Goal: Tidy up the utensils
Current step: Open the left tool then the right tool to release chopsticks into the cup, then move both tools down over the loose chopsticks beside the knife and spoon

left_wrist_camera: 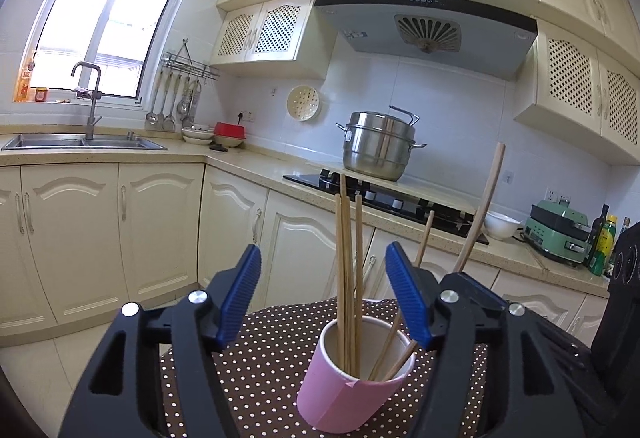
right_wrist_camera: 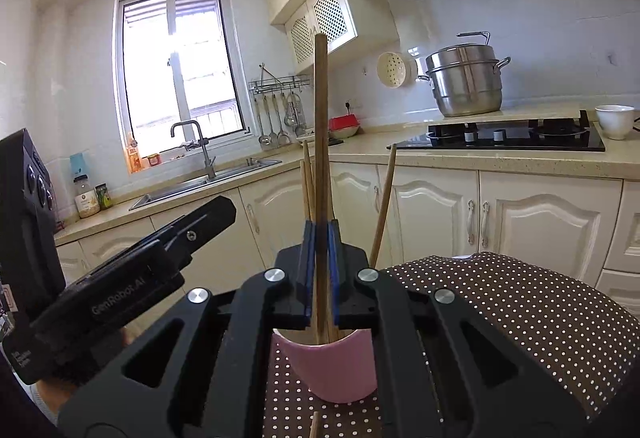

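Observation:
A pink cup stands on a brown polka-dot cushion and holds several wooden chopsticks. My left gripper is open, its blue pads either side of the cup, not touching it. In the right wrist view my right gripper is shut on one chopstick, held upright with its lower end inside the pink cup. Other chopsticks lean in the cup beside it. The left gripper's body shows at the left.
The cushion sits in front of kitchen cabinets. A counter holds a sink, a gas hob with a steel pot, a white bowl and a green appliance.

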`<act>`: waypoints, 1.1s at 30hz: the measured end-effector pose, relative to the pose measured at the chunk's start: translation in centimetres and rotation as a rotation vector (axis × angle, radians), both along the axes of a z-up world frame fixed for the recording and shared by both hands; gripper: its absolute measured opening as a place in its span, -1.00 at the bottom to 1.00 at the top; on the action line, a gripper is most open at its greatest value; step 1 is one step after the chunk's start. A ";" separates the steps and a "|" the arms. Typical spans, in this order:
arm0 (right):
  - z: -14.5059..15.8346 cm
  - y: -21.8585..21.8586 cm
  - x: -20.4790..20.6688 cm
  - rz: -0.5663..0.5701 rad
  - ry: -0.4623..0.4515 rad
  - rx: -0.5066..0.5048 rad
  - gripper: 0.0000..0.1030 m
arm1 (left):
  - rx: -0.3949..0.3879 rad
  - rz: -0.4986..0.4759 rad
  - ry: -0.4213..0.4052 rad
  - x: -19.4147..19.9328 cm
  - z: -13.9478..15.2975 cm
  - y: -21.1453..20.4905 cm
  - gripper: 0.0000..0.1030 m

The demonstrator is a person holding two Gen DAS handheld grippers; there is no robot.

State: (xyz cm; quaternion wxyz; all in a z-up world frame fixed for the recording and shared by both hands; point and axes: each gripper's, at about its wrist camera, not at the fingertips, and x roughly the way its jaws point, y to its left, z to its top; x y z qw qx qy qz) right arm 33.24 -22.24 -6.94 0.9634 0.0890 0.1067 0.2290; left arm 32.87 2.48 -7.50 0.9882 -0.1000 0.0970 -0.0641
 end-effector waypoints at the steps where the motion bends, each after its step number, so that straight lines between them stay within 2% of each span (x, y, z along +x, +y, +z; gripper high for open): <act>1: 0.0 0.0 -0.1 -0.001 0.001 -0.002 -0.86 | 0.002 0.003 0.003 -0.1 0.1 0.0 0.24; 13: 0.1 0.3 -1.6 -0.008 0.031 -0.017 -0.85 | 0.071 0.040 0.000 -2.0 0.8 -0.4 0.36; 16: 0.3 0.4 -2.0 -0.013 0.032 -0.021 -0.52 | 0.075 0.046 -0.004 -2.5 1.2 -0.5 0.40; 18: 0.3 0.2 -2.3 -0.013 0.034 -0.016 -0.02 | 0.063 0.042 -0.008 -2.9 1.6 -0.2 0.43; 22: 0.8 0.0 -3.2 -0.021 0.025 -0.018 0.00 | 0.079 0.049 -0.006 -3.8 2.2 0.0 0.45; 28: 1.5 -0.6 -4.7 -0.045 0.014 -0.016 0.21 | 0.076 0.049 -0.003 -5.6 3.0 0.5 0.48; 30: 1.7 -1.1 -5.2 -0.054 0.016 -0.006 0.28 | 0.094 0.053 0.011 -6.0 3.0 0.4 0.48; 33: 1.8 -2.0 -6.0 -0.071 0.028 -0.005 0.29 | 0.114 0.031 0.060 -6.5 2.7 0.2 0.48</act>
